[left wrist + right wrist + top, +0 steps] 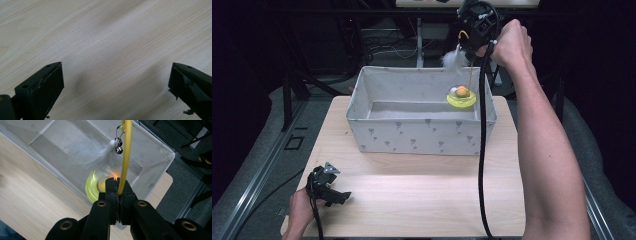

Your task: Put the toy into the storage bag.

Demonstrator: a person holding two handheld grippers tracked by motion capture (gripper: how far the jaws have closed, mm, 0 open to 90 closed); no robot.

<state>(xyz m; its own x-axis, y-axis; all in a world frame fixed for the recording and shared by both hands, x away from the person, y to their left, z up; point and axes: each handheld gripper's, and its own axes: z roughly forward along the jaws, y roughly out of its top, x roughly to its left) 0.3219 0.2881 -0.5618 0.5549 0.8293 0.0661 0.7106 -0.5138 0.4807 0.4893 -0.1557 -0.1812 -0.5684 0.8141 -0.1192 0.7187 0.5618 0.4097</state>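
1. Nearest, low on the person's left in the high view: the left tongs (343, 196) lie idle on the bare wooden tabletop (422, 185). In the left gripper view their two black jaws stand wide apart with nothing but wood grain between them; this hand appears parked to leave the work to the other.

2. Middle distance: a grey fabric bin (422, 137), open-topped and printed with small dark marks, sits at the far half of the tabletop. Its near wall hides the front strip of its floor from the high view.

3. Inside the bin's right part: the cat toy's yellow round base (461, 100) with an orange ball (462, 91). Judged from the high view, it hangs at about rim level, apparently on its way into the bin; whether it touches the floor cannot be told.

4. Farther and higher: the right tongs (117, 185) are clamped together on the toy's yellow wand (126, 155), gripping the thin stem so the heavy base hangs below.

5. Near the wand's upper part: a white feather tuft (92, 155) and small metal bells (118, 146) dangle from a wire hook. The feather is blurred, and the wand's top is cut off at the frame edge.

6. The right gripper's black body and cable (482, 150) cover part of the bin's right wall.
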